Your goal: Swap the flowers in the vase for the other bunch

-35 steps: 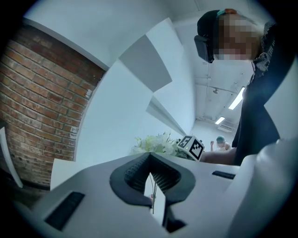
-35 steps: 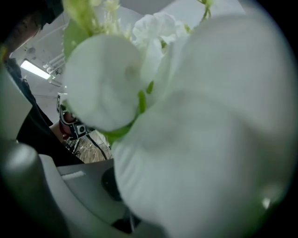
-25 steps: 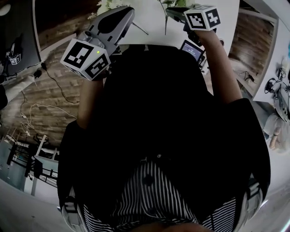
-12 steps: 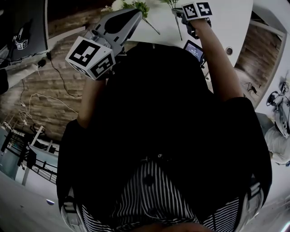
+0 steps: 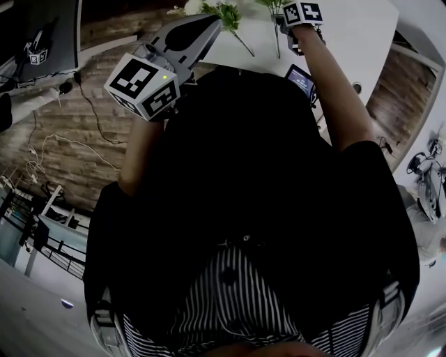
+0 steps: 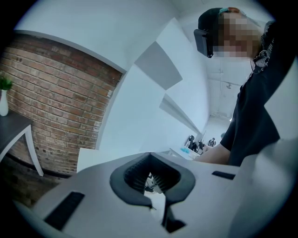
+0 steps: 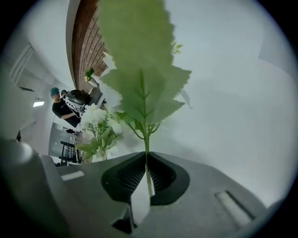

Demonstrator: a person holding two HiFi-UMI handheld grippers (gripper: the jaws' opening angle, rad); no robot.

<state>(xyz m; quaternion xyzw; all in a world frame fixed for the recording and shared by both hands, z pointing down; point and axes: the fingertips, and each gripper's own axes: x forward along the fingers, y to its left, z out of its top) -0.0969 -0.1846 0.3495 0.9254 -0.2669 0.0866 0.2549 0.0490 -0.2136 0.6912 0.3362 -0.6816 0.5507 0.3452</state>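
The right gripper has dropped away from the person's head toward the white counter. Its marker cube looks smaller and sits nearer the far edge of the head view than it did a moment ago. It has carried a green sprig down with it. The left gripper has only edged forward a little, and the white bunch has come further into sight beyond its tip.

As I read it, one flower stem is in transit. It is either being laid down after leaving the vase or being carried toward it. No view shows me the vase, so I cannot say which half of the swap this is.

In the right gripper view the jaws are clamped on the sprig's thin stem. The stem runs straight up out of the pinch, and a broad toothed leaf stands just past the tips and fills much of the view. From above, the lower end of the stem trails out of the grip toward the person, over the counter. The white bunch sits off to one side of the sprig, near it but apart, on the counter between the two grippers.

The left gripper's jaws are pressed together with nothing between them, and it hangs just short of the white bunch without touching it.
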